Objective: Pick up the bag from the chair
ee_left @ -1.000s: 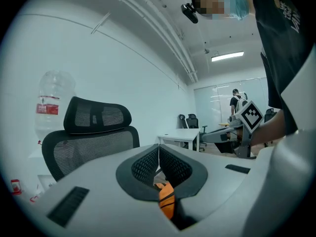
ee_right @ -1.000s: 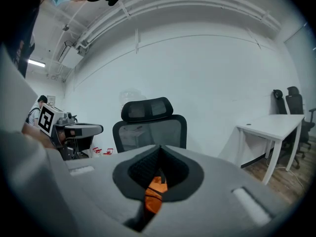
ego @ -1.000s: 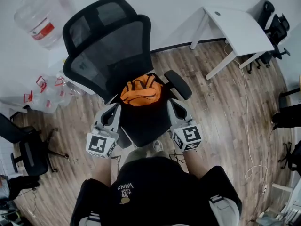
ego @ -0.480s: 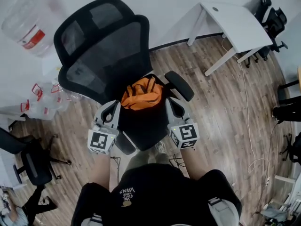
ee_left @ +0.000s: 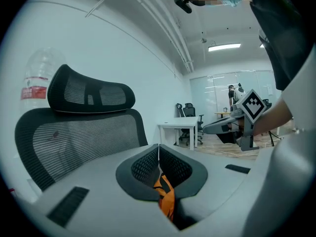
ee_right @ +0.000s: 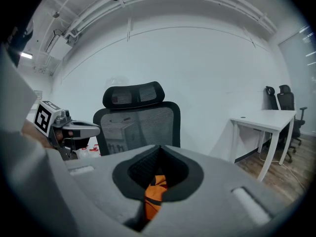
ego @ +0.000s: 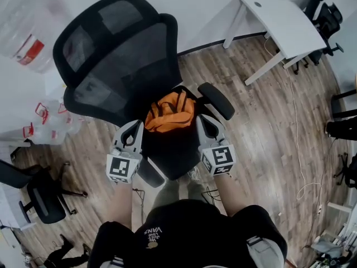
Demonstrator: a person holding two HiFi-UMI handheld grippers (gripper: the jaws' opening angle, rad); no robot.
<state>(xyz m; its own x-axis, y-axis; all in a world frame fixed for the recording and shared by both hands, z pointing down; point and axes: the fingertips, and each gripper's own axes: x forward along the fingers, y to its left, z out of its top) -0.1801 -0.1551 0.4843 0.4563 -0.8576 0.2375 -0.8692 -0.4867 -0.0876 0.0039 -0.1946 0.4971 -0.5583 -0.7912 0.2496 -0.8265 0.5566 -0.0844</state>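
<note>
The left gripper (ego: 133, 130) and right gripper (ego: 204, 123) are held out at either side of the front of the chair (ego: 120, 66) seat, the right one just below the chair's right armrest (ego: 216, 100). Both pairs of jaws are closed tip to tip with nothing in them. Between the two, further back on the seat, the orange bag (ego: 169, 111) lies slumped at the foot of the mesh backrest, gripped by neither. Beyond the chair to its right stands a white table (ego: 281, 29).
</note>
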